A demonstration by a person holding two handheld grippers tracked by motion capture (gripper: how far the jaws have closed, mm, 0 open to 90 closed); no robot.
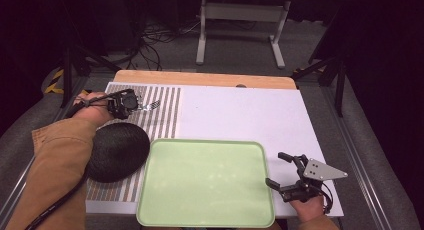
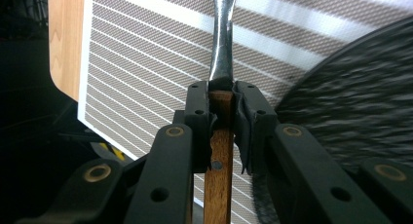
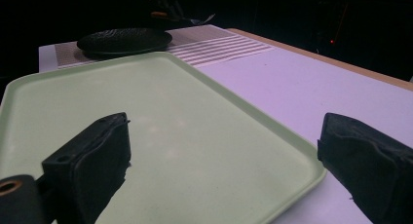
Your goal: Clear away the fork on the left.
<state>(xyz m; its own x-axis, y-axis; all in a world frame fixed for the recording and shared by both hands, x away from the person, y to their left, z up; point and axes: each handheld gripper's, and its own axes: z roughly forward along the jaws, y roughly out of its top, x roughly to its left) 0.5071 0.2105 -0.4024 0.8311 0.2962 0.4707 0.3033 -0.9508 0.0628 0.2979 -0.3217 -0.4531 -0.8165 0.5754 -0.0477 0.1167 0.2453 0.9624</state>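
My left gripper (image 1: 131, 103) is shut on a fork (image 1: 151, 106) with a wooden handle (image 2: 219, 151) and a metal neck (image 2: 223, 39). It holds the fork over the striped placemat (image 1: 162, 110) at the table's far left, tines pointing right. A black round plate (image 1: 117, 151) lies on the mat just in front of that hand. A pale green tray (image 1: 205, 182) sits at the front middle. My right gripper (image 1: 281, 170) stands open at the tray's right edge, its jaws straddling the rim (image 3: 292, 151) with nothing between them.
A white board (image 1: 240, 112) covers the wooden table (image 1: 200, 79). Beyond the table's far edge stand a desk frame (image 1: 240, 20), cables and dark tripod legs (image 1: 75, 55). In the right gripper view the black plate (image 3: 124, 40) lies beyond the tray.
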